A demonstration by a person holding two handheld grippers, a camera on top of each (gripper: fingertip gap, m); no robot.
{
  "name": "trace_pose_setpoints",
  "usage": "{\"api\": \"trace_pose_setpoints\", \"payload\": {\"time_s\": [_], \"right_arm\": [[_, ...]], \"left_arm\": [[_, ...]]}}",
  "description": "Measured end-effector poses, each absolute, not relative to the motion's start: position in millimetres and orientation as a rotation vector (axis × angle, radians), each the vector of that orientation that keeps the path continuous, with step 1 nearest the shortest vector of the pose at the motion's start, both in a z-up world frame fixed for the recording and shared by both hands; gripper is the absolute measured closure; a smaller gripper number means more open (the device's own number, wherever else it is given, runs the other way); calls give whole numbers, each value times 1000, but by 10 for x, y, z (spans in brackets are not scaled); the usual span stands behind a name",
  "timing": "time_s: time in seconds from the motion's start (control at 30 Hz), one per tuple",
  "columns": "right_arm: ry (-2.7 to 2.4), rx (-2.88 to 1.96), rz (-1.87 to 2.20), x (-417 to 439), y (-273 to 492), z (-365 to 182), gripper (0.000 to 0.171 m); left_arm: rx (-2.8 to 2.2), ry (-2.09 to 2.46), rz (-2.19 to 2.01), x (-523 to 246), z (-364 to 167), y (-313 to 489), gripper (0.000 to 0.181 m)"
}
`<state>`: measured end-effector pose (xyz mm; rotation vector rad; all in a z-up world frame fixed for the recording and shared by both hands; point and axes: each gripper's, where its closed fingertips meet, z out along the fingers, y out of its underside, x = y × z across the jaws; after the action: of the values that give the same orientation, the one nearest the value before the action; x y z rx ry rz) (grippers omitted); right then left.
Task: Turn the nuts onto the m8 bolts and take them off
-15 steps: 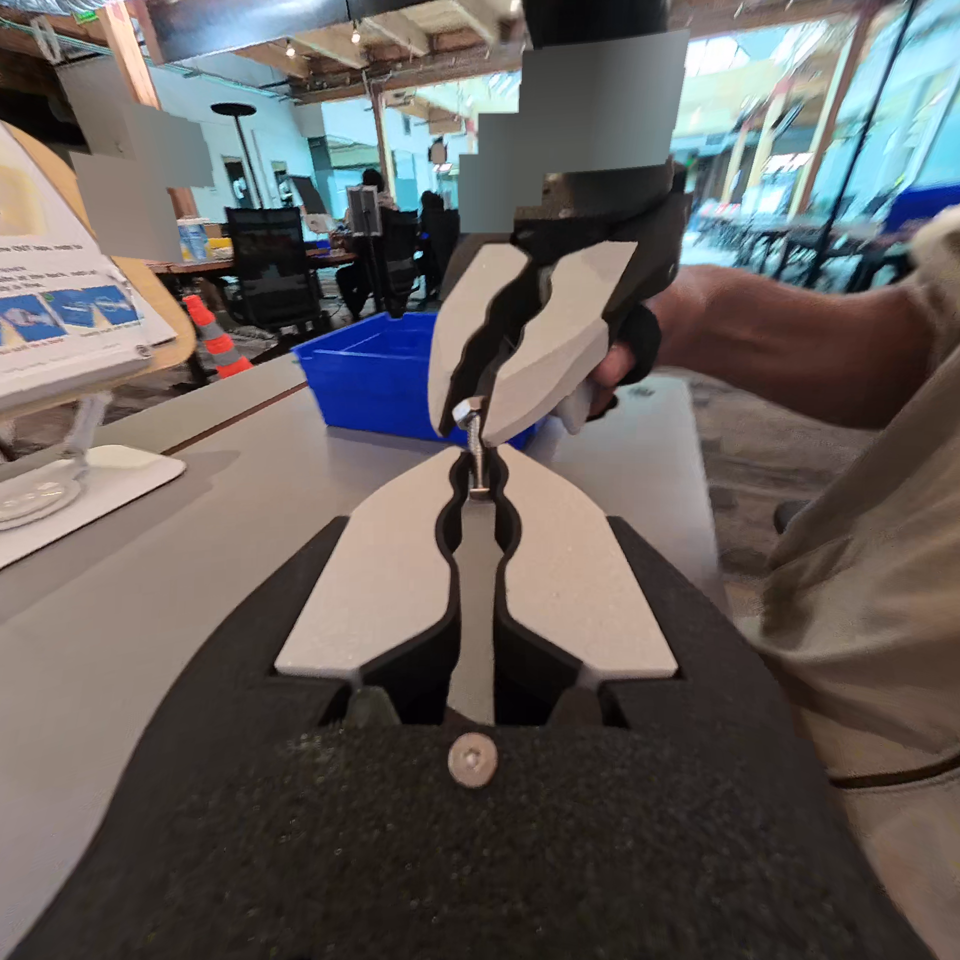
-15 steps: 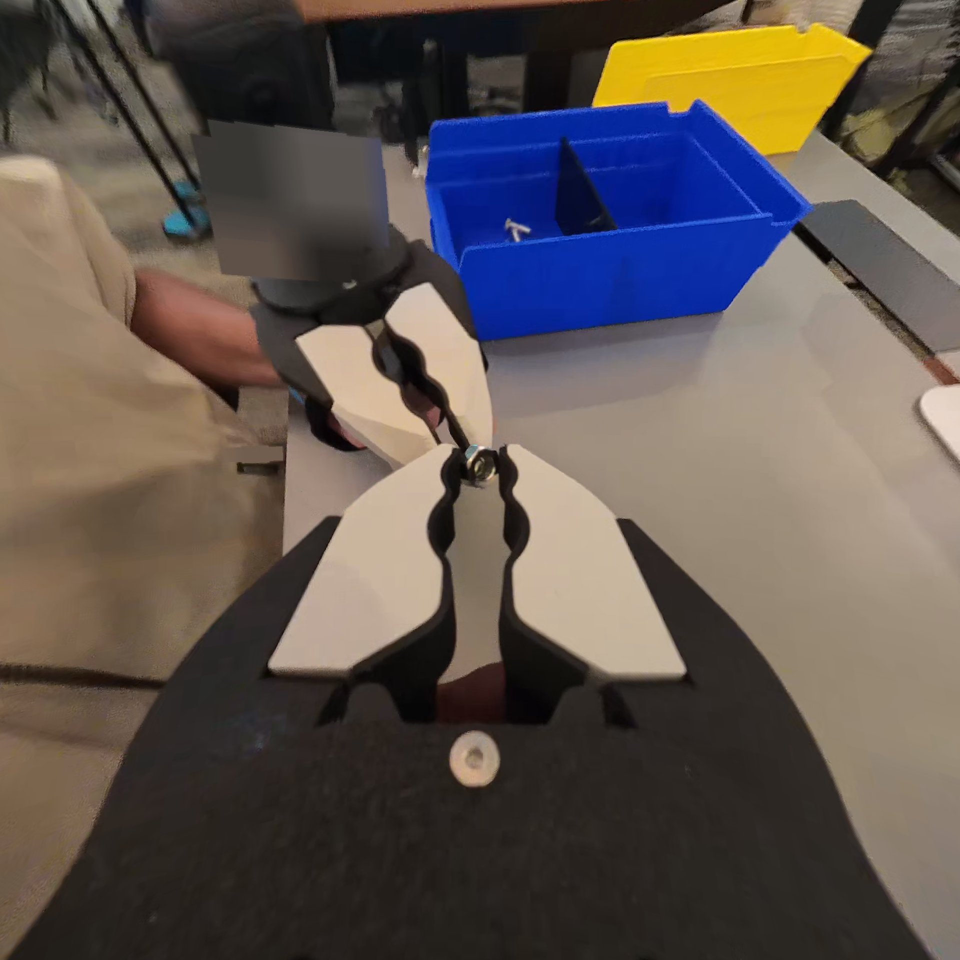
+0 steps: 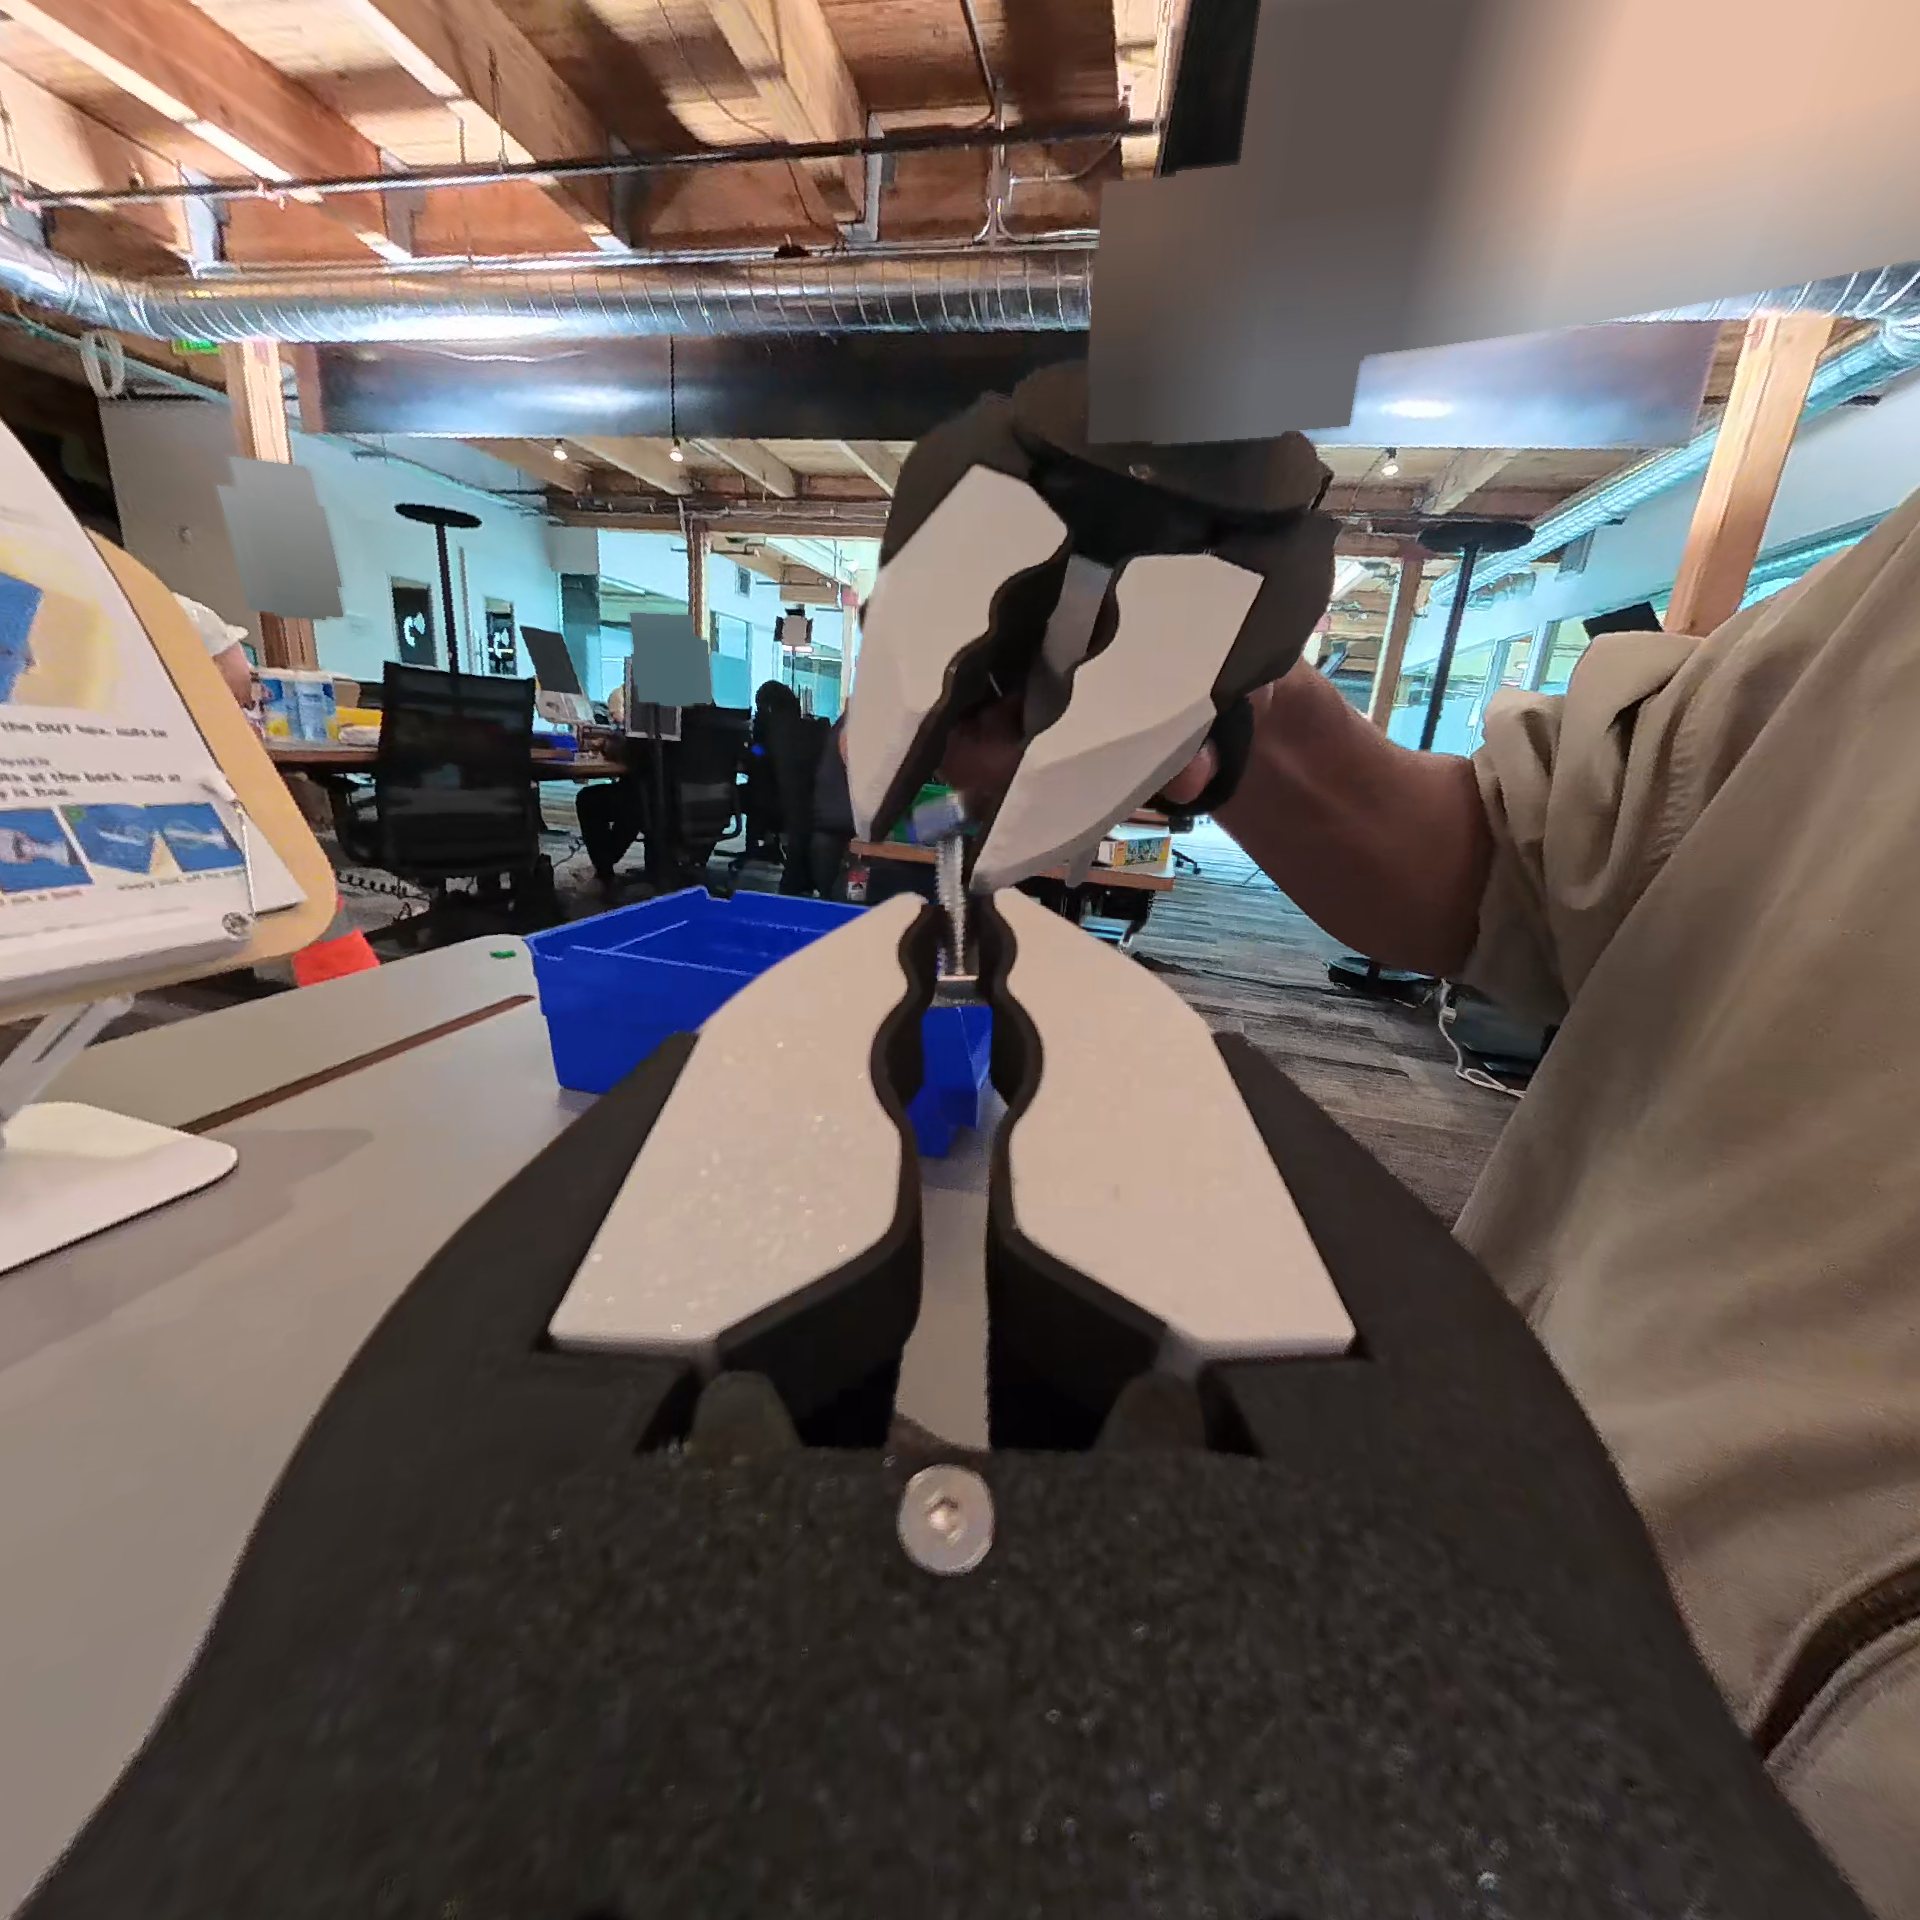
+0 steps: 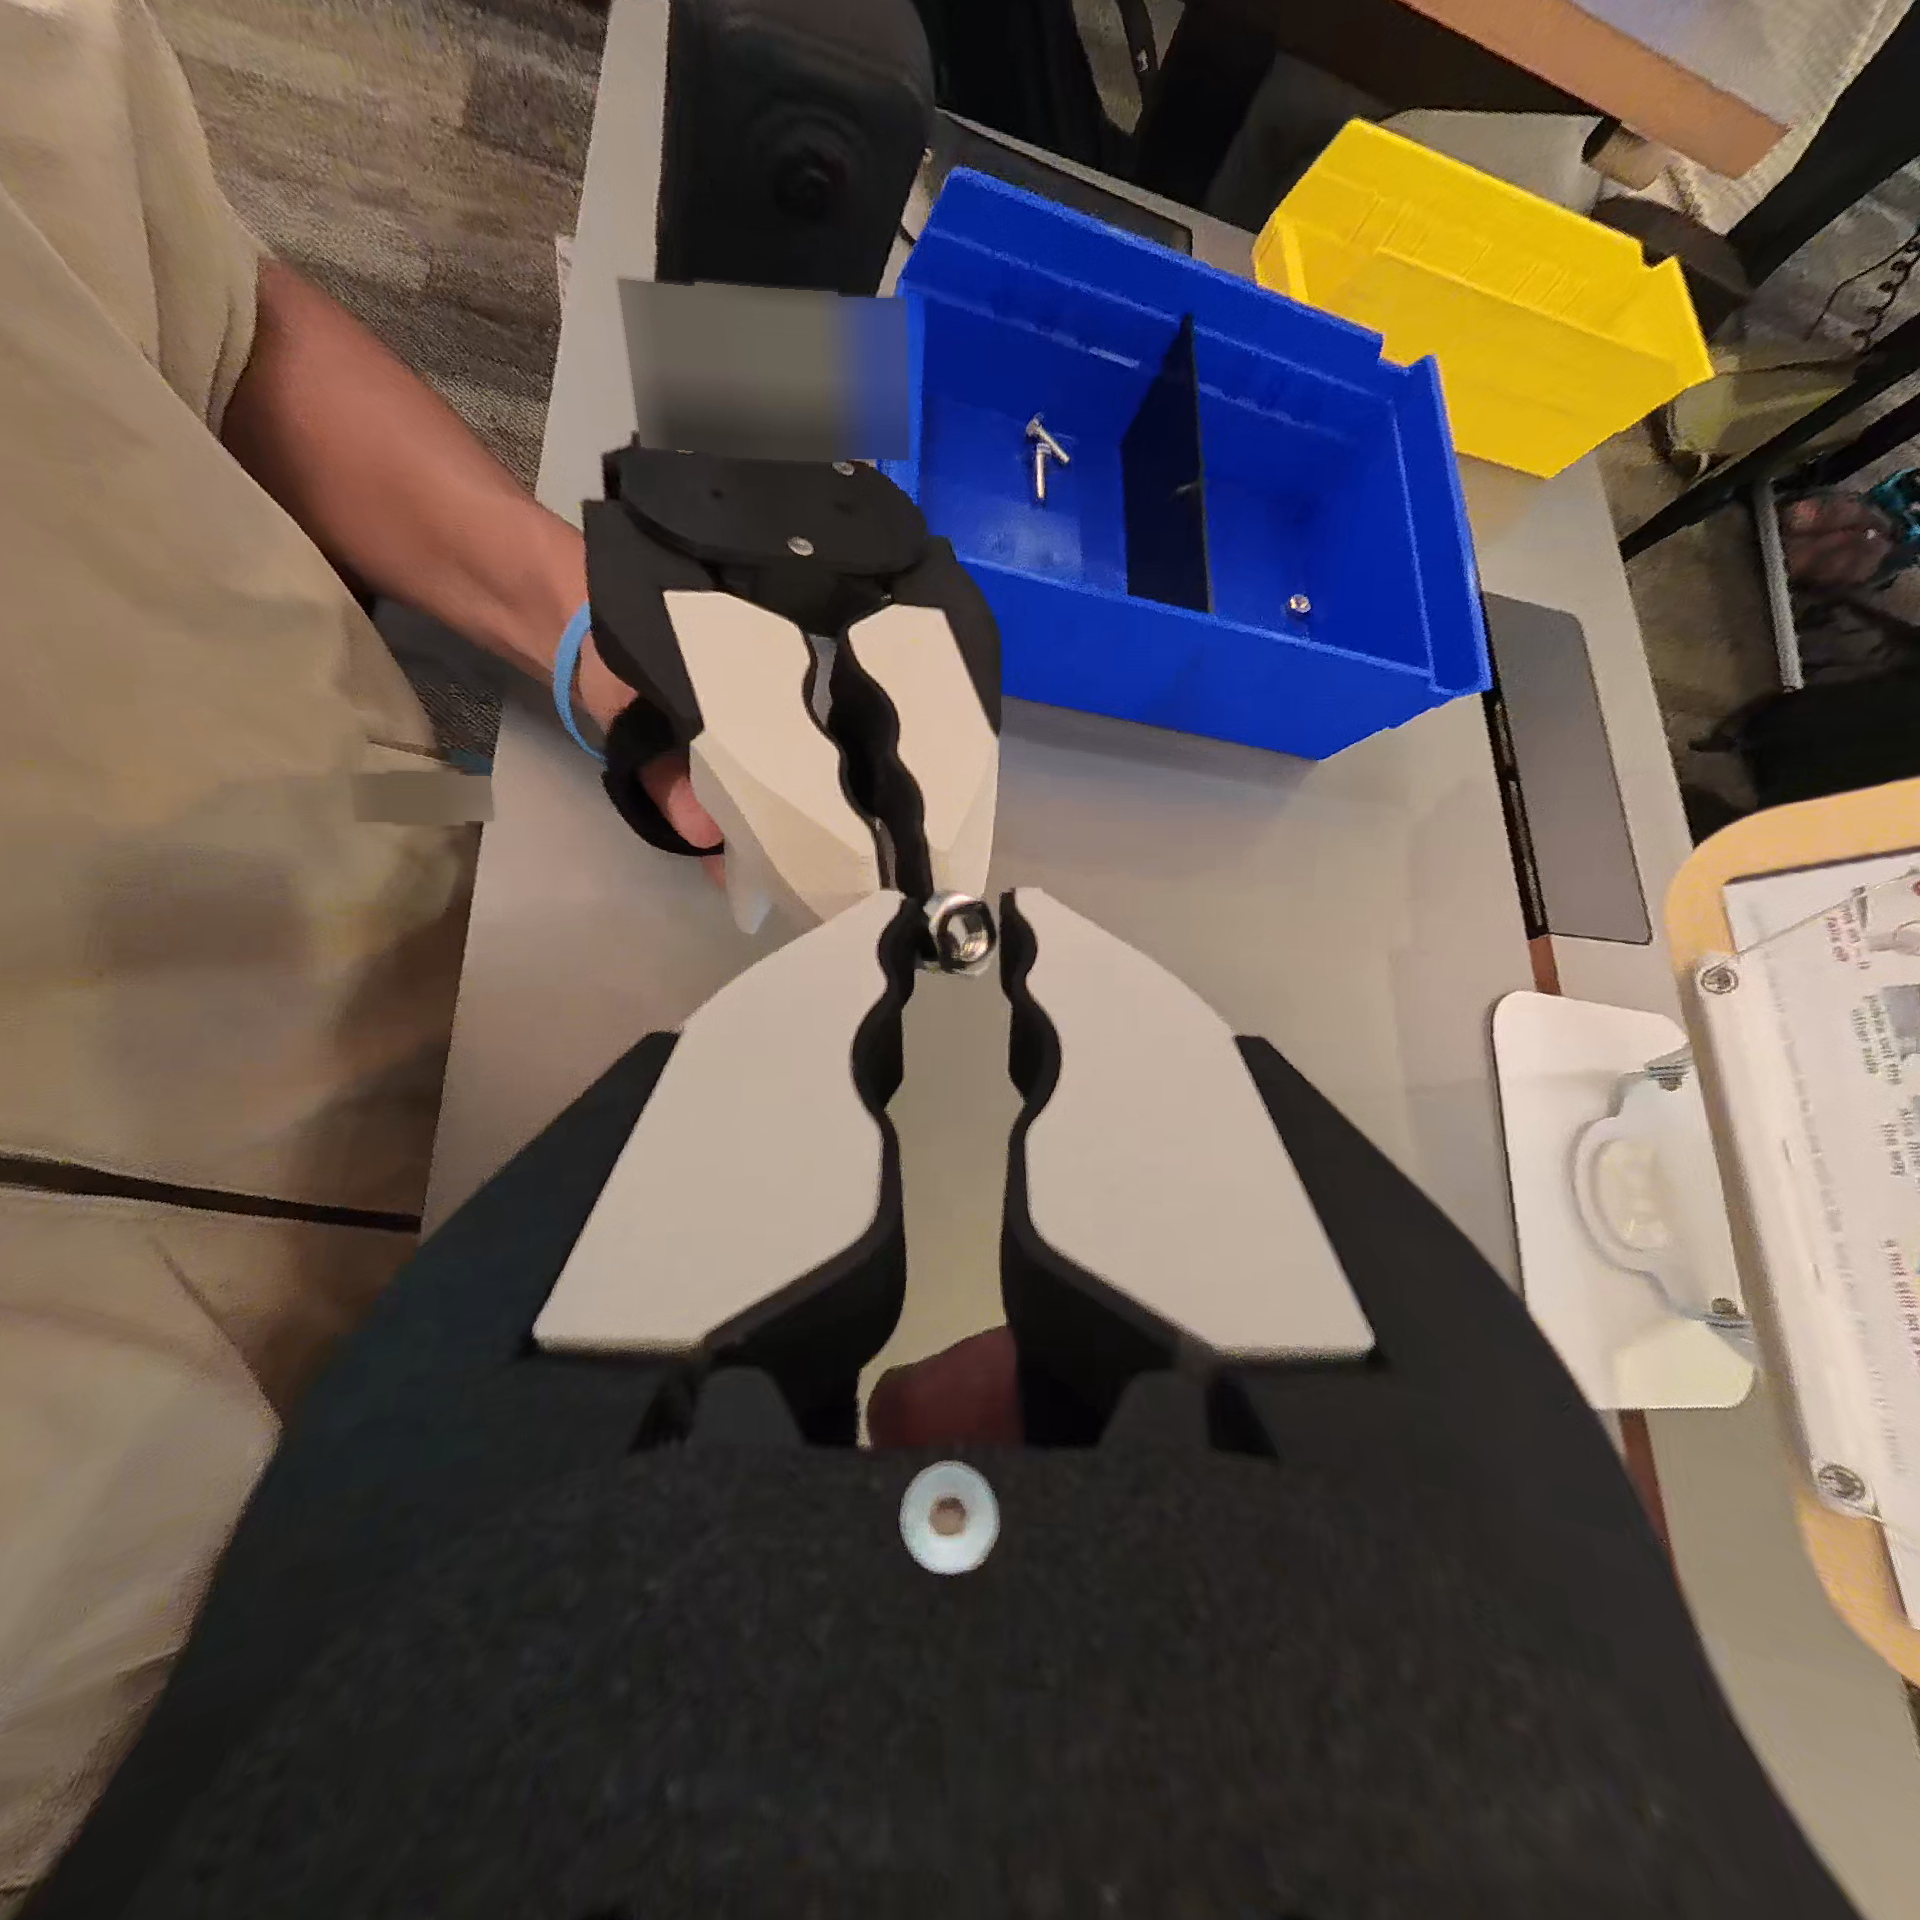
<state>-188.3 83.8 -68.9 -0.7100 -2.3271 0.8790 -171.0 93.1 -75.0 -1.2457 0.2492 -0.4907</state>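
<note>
My left gripper (image 3: pixel 956 909) is shut on a silver bolt (image 3: pixel 954 935) and holds it upright above the grey table (image 3: pixel 260 1299). My right gripper (image 3: pixel 935 847) comes down from above, its jaws closed around a silver nut (image 3: pixel 940 816) at the bolt's top end. In the right wrist view the nut (image 4: pixel 961 932) sits between my right gripper's (image 4: pixel 958 902) tips, seen end on. The left gripper (image 4: pixel 906 883) lies just behind it, held by a hand. The bolt shaft is hidden there.
A blue divided bin (image 4: pixel 1143 665) stands behind the grippers, with bolts (image 4: pixel 1042 457) in one compartment and a loose nut (image 4: pixel 1297 603) in the other. A yellow bin (image 4: pixel 1486 301) stands farther back. An instruction sheet on a stand (image 4: pixel 1818 1143) is at the table's side. Both grippers' tips are close together, under 4 cm apart.
Both grippers have risen and tilted. The right gripper has twisted around the bolt's axis with the nut between its jaws. The left gripper still holds the bolt.
</note>
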Motion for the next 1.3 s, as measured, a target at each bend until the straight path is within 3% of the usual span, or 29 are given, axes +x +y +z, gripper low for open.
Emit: {"api": "trace_pose_setpoints", "payload": {"time_s": [0.2,0.43,0.63,0.87,1.3], "right_arm": [[-2301,-686,905,-1921,758,-622,163],[-2180,-842,887,-1951,1122,-630,158],[-1963,-1316,563,-1437,2049,-1583,142],[-1627,-1727,732,-1010,2071,-2344,136],[-1427,-1714,787,-1440,2518,-2282,134]], "left_arm": [[-1221,240,-474,-1784,-679,859,174],[-1302,203,-363,-2056,-865,877,174],[-1407,103,-306,-2343,-1187,935,174],[-1468,133,-331,-2203,-1350,1082,174],[-1548,110,-364,-2262,-1594,1226,174]]}}
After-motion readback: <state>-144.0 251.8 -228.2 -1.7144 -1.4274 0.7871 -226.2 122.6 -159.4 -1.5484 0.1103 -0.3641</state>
